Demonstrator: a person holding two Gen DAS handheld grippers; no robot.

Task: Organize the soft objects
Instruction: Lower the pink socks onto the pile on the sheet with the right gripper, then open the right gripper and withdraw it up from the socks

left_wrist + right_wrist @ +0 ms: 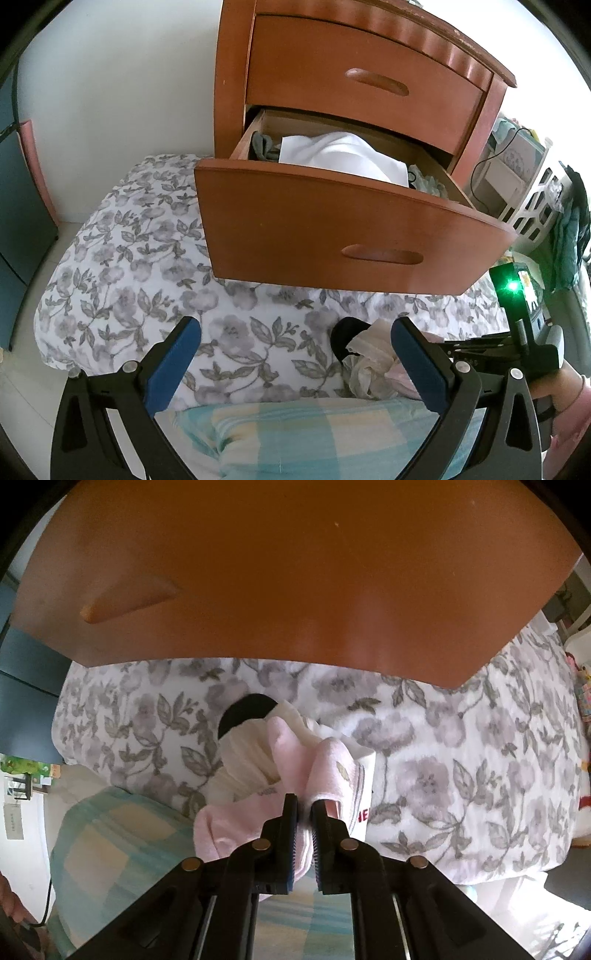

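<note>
The right gripper (304, 805) points steeply down at a small heap of socks (291, 753) on the floral bedspread (461, 760); its jaws stand narrow, almost together, with a fold of the pink sock (258, 812) pinched between the pads. The heap lies directly under and just ahead of the fingertips: a cream ribbed sock (243, 753) and a black sock (243, 709) sit on the far side, and a white sock with red lettering (364, 797) lies against the right finger. The front panel of the open lower drawer (295, 572) overhangs the bed just beyond the heap. In the left wrist view the left gripper (295, 354) stands wide, its blue pads (173, 362) well apart and nothing between them; the same heap (369, 358) lies near its right finger, and the right-hand tool (517, 325) shows at the frame's right edge, lit by a green lamp. The open drawer (351, 229) of the wooden nightstand (362, 74) holds a folded white cloth (343, 155) and a grey item (262, 146) at its left end. A teal and yellow checked pillow (295, 432) lies at the bed's near edge, below both tools.
</note>
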